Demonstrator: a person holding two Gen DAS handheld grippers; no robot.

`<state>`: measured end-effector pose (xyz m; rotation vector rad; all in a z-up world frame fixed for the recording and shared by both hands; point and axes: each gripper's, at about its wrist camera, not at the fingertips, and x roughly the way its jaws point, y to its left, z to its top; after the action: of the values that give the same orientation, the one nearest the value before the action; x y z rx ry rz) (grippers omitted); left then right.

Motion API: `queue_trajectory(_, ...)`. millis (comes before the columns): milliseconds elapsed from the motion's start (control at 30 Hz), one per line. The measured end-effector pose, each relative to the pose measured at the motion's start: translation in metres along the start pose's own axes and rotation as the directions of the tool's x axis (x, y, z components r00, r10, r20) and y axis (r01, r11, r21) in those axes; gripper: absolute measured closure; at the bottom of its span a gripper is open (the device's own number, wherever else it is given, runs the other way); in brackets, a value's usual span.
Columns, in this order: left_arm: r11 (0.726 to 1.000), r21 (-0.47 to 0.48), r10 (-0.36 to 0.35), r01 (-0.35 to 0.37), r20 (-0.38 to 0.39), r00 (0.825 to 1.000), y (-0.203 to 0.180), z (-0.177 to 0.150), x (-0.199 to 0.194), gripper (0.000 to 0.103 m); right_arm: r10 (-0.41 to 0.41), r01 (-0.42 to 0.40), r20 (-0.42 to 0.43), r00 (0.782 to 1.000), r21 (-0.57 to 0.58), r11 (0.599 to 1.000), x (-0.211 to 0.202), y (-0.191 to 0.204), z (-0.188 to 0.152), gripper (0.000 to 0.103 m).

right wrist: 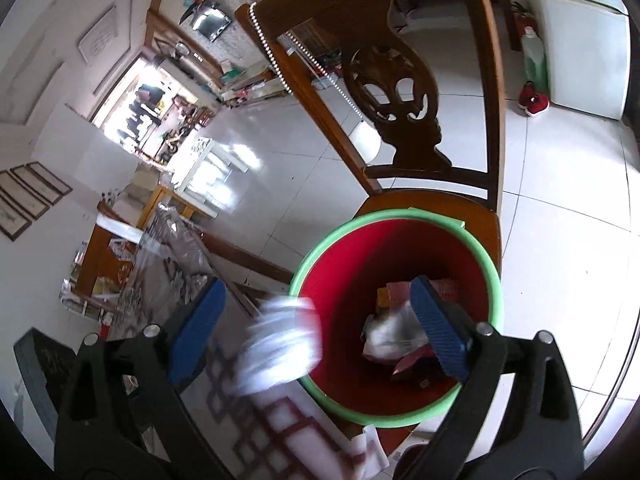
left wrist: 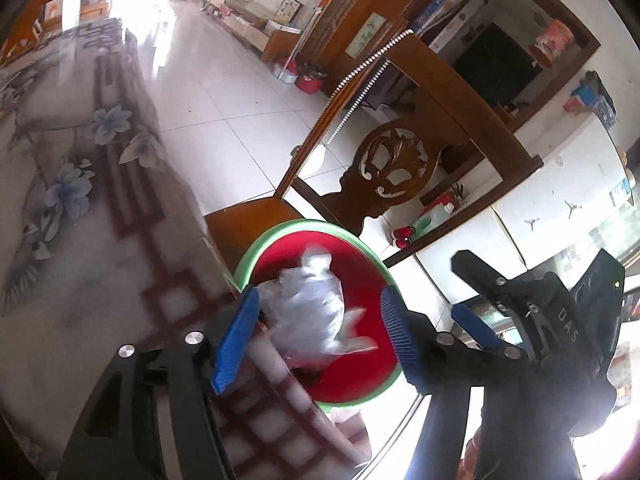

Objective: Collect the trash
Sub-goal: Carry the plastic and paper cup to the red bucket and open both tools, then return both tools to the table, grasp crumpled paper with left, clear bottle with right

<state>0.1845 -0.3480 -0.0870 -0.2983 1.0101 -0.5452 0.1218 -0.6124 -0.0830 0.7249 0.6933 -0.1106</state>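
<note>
Hovering at the edge of a table (left wrist: 80, 208) with a floral cloth, my left gripper (left wrist: 316, 336) and right gripper (right wrist: 316, 328) both stand wide open, gripping nothing. A blurred plastic wad (left wrist: 316, 308) sits between my left fingers above the red bin (right wrist: 476, 256) with trash inside, on a carved wooden chair (right wrist: 404, 120) over white tiles (left wrist: 224, 92)

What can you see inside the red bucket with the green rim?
Inside the red bucket lie crumpled white wrapping and orange and reddish paper scraps. The right gripper covers part of the pile, and whatever lies beneath it is hidden.
</note>
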Motion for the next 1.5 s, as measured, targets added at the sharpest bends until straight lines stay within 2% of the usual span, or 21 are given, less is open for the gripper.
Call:
queue_trajectory(100,1.0,-0.022,0.003,-0.003,0.011,1.0,0.005,-0.002,-0.008,0.04,0.003,-0.003,-0.008,1.0,-0.014,1.0,0.001,0.005,-0.001,0.01)
queue_trajectory(200,0.999,-0.03,0.037,-0.036,0.053,0.998,0.013,-0.008,-0.028,0.039,0.003,-0.004,-0.024,1.0,-0.047,0.999,0.004,0.013,-0.004,0.01)
queue_trajectory(267,0.997,-0.02,0.083,-0.081,0.091,0.992,0.023,-0.016,-0.05,0.039,0.004,-0.005,-0.032,0.999,-0.062,0.998,0.006,0.018,-0.006,0.01)
queue_trajectory(400,0.978,-0.032,0.208,-0.206,0.146,0.967,0.049,-0.035,-0.095,0.035,0.014,-0.018,-0.052,0.999,-0.081,0.997,0.01,0.032,-0.013,0.008)
queue_trajectory(467,0.964,-0.061,0.267,-0.26,0.163,0.95,0.069,-0.048,-0.123,0.035,0.022,-0.03,-0.076,0.997,-0.099,0.995,0.014,0.042,-0.018,0.008)
queue_trajectory(533,0.942,-0.079,0.336,-0.327,0.18,0.925,0.089,-0.062,-0.15,0.032,0.029,-0.04,-0.092,0.995,-0.119,0.992,0.017,0.051,-0.024,0.008)
queue_trajectory(667,0.855,-0.111,0.519,-0.508,0.156,0.84,0.139,-0.086,-0.193,0.026,0.039,-0.06,-0.126,0.991,-0.168,0.984,0.023,0.071,-0.037,0.008)
queue_trajectory(733,0.833,-0.139,0.551,-0.536,0.121,0.826,0.162,-0.093,-0.206,0.025,0.038,-0.066,-0.144,0.989,-0.194,0.979,0.026,0.081,-0.043,0.007)
queue_trajectory(900,0.828,-0.217,0.534,-0.517,0.023,0.845,0.211,-0.108,-0.209,0.024,0.035,-0.079,-0.176,0.984,-0.247,0.966,0.032,0.103,-0.06,0.007)
queue_trajectory(1000,0.819,-0.257,0.537,-0.514,0.025,0.843,0.225,-0.117,-0.204,0.024,0.021,-0.068,-0.174,0.985,-0.268,0.961,0.035,0.111,-0.066,0.007)
queue_trajectory(1100,0.826,-0.226,0.539,-0.517,0.049,0.841,0.225,-0.12,-0.201,0.027,0.019,-0.07,-0.185,0.983,-0.277,0.958,0.038,0.117,-0.072,0.007)
queue_trajectory(1200,0.84,-0.232,0.513,-0.491,0.045,0.857,0.231,-0.123,-0.198,0.039,0.019,-0.077,-0.193,0.981,-0.297,0.952,0.039,0.127,-0.079,0.007)
queue_trajectory(1267,0.837,-0.249,0.513,-0.487,0.053,0.856,0.233,-0.126,-0.2,0.049,0.026,-0.087,-0.193,0.981,-0.315,0.945,0.038,0.135,-0.085,0.007)
queue_trajectory(1300,0.84,-0.267,0.503,-0.473,0.055,0.862,0.235,-0.128,-0.203,0.054,0.028,-0.091,-0.194,0.981,-0.325,0.941,0.038,0.139,-0.087,0.007)
queue_trajectory(1333,0.847,-0.3,0.478,-0.44,0.063,0.876,0.238,-0.129,-0.209,0.057,0.028,-0.096,-0.197,0.98,-0.343,0.934,0.038,0.145,-0.091,0.007)
queue_trajectory(1367,0.854,-0.333,0.447,-0.399,0.077,0.891,0.239,-0.132,-0.217,0.058,0.028,-0.1,-0.201,0.979,-0.359,0.928,0.039,0.149,-0.094,0.007)
queue_trajectory(1433,0.867,-0.379,0.399,-0.325,0.136,0.907,0.236,-0.136,-0.238,0.059,0.025,-0.11,-0.213,0.977,-0.4,0.91,0.041,0.159,-0.101,0.007)
queue_trajectory(1500,0.875,-0.387,0.389,-0.29,0.206,0.898,0.227,-0.139,-0.26,0.058,0.024,-0.128,-0.233,0.972,-0.44,0.889,0.043,0.169,-0.111,0.007)
